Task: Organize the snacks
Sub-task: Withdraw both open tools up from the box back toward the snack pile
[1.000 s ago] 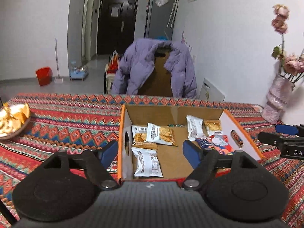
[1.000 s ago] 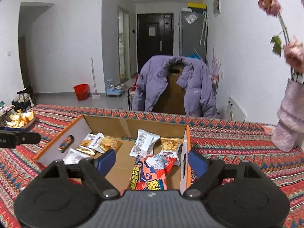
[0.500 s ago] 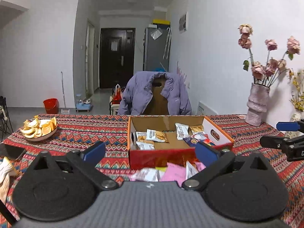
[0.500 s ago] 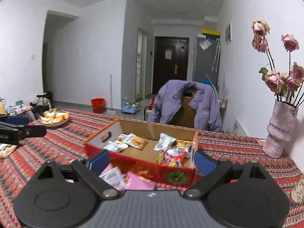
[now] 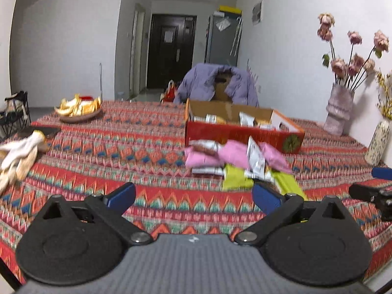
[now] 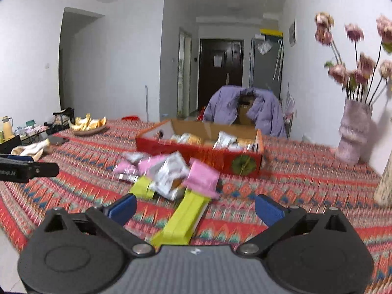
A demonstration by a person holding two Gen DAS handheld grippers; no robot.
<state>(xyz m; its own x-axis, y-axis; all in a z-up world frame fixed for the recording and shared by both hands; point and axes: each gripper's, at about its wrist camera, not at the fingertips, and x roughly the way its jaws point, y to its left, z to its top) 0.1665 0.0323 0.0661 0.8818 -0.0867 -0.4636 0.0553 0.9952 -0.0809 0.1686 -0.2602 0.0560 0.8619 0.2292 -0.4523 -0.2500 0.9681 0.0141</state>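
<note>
Snacks pile (image 6: 171, 178) w/ 2 green packs, 1 box (image 6: 203, 152), left hand-held gripper (image 5: 193, 193) spread, right (image 6: 196, 207) opening, empty

Your left wrist view: low over the tablecloth (image 5: 147, 147), facing the red box (image 5: 235, 132) from its near left. Your right wrist view: same height, from the box's (image 6: 203, 154) near right. Both share box, snack pile (image 5: 235, 161), chair.
</note>
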